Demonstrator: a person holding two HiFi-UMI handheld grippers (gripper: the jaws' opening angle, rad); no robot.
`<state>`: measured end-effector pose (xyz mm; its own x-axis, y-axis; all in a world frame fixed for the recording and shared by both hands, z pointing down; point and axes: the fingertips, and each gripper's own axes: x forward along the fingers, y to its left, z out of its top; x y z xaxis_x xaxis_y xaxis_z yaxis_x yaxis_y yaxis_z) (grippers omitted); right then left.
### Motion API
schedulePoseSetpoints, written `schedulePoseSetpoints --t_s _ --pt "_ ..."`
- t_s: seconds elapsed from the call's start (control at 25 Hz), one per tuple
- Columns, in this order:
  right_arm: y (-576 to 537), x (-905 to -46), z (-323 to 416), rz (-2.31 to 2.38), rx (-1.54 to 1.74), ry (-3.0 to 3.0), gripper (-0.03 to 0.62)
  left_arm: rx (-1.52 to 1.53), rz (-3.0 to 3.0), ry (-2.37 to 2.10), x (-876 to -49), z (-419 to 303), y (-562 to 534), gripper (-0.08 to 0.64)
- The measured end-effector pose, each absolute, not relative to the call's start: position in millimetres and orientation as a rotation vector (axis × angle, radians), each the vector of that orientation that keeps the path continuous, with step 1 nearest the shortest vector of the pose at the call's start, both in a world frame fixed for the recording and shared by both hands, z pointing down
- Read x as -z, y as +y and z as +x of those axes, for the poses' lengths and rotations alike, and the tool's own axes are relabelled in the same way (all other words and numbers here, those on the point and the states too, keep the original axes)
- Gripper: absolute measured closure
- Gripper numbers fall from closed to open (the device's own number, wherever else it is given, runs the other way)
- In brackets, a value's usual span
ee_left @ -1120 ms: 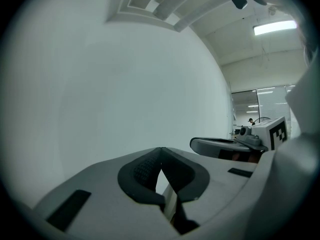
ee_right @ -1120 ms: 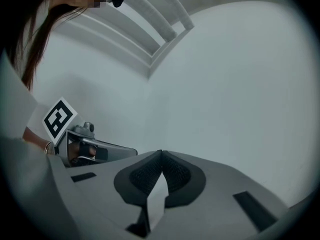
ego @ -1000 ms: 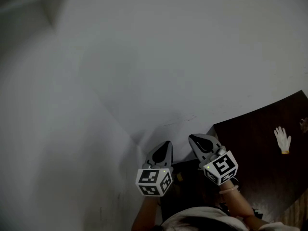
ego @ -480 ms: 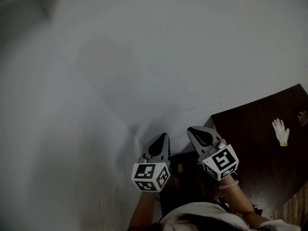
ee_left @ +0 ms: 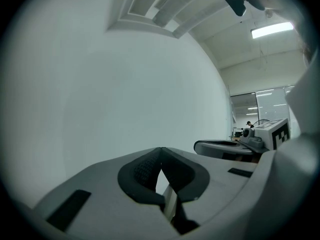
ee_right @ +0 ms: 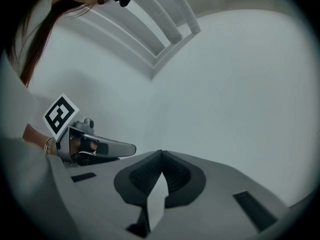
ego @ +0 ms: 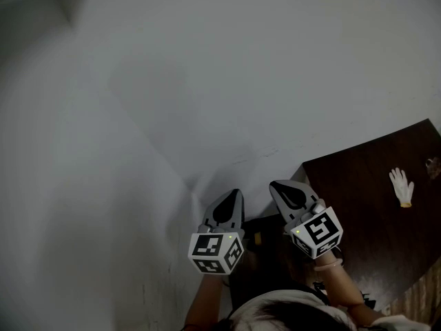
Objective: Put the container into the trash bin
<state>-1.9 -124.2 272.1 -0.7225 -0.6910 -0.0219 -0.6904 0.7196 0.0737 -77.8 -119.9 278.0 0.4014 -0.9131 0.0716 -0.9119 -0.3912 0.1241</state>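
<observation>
Change from half a second back was basically nil: in the head view the left gripper (ego: pixel 233 197) and right gripper (ego: pixel 279 187) sat at the same 6 o'clock spot, side by side but apart, both noses aimed toward 12 o'clock at the pale wall (ego: pixel 241 81). Against the frame a full second ago, though, the left gripper had slid a touch toward 7 o'clock. The dark table (ego: pixel 365 212) and the white glove (ego: pixel 400 186) lying on it had also crept a bit higher in the picture, out at 4 o'clock.

Both tools were closed up tight. The left gripper view had its ribbed pads (ee_left: pixel 145 168) meeting at the tip with nothing pinched between them, just blank wall ahead and the other gripper poking in at 3 o'clock. The right gripper view was the same story, pads (ee_right: pixel 146 175) touching at the tip and empty, with the left tool sticking in from 9 o'clock.

As for the container and the trash bin, no view caught either one, so I couldn't place them. A small thing sat at the table's far edge near 3 o'clock, too cut off to tell what it was.
</observation>
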Motion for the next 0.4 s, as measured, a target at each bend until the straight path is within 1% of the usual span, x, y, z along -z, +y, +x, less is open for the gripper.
schedulePoseSetpoints --t_s 0.4 --pt "-133.4 -272.4 -3.3 1.178 0.111 -2.905 0.586 0.019 2.501 -1.649 -278.5 -81.0 -129.0 0.54"
